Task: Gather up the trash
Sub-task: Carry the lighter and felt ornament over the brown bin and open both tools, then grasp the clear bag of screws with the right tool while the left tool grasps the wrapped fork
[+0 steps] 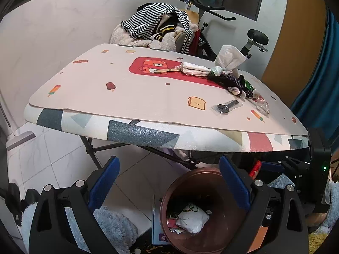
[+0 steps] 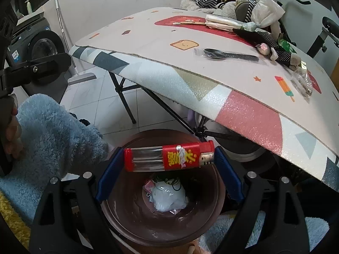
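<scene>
A folding table (image 2: 250, 114) with a cartoon-print mat carries wrappers near its far right edge and a bagged black spoon (image 2: 228, 55) nearer the front. Below the front edge stands a brown bin (image 2: 118, 216). Over it, the right gripper (image 2: 169, 158) clamps a red lighter (image 2: 169, 157) endwise. The left gripper (image 1: 169, 180) stands wide, empty.

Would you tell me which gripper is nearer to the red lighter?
Right. The right gripper holds the red lighter endwise between its pads, above the brown bin. The left gripper is open and empty, off to the side.
</scene>
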Demonstrator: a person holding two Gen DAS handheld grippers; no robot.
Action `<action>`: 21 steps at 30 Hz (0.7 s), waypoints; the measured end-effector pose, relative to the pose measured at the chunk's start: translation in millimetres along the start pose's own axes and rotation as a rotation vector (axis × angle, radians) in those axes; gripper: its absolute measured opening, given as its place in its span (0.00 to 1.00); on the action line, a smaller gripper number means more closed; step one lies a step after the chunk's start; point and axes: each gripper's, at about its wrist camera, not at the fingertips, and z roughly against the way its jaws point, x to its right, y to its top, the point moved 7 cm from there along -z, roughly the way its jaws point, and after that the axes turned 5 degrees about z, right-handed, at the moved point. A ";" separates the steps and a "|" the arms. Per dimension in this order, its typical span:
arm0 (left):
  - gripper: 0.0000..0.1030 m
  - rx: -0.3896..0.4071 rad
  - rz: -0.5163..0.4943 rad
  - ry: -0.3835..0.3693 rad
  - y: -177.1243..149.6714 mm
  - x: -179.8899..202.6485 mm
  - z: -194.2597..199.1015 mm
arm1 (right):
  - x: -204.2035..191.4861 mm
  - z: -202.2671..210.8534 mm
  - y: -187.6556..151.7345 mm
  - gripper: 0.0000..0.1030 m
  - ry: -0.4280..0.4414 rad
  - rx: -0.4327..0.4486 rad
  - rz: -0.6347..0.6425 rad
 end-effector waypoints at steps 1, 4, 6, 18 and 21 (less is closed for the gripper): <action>0.90 -0.001 0.003 0.001 0.1 -0.4 -0.2 | -0.1 -0.2 -0.3 0.86 -0.001 -0.002 0.000; 0.90 -0.001 0.004 0.005 -0.3 -0.7 -0.3 | -0.2 -0.1 -0.5 0.91 -0.001 -0.002 0.001; 0.90 -0.002 0.000 0.004 -0.1 -0.6 -0.7 | 0.3 -0.1 -1.0 0.93 -0.004 -0.005 0.000; 0.90 0.005 -0.015 0.014 0.8 0.9 1.5 | 15.0 10.0 3.8 0.94 -0.036 0.041 -0.059; 0.90 0.001 -0.027 0.024 1.8 4.1 0.9 | 29.1 20.0 7.2 0.94 -0.071 0.084 -0.106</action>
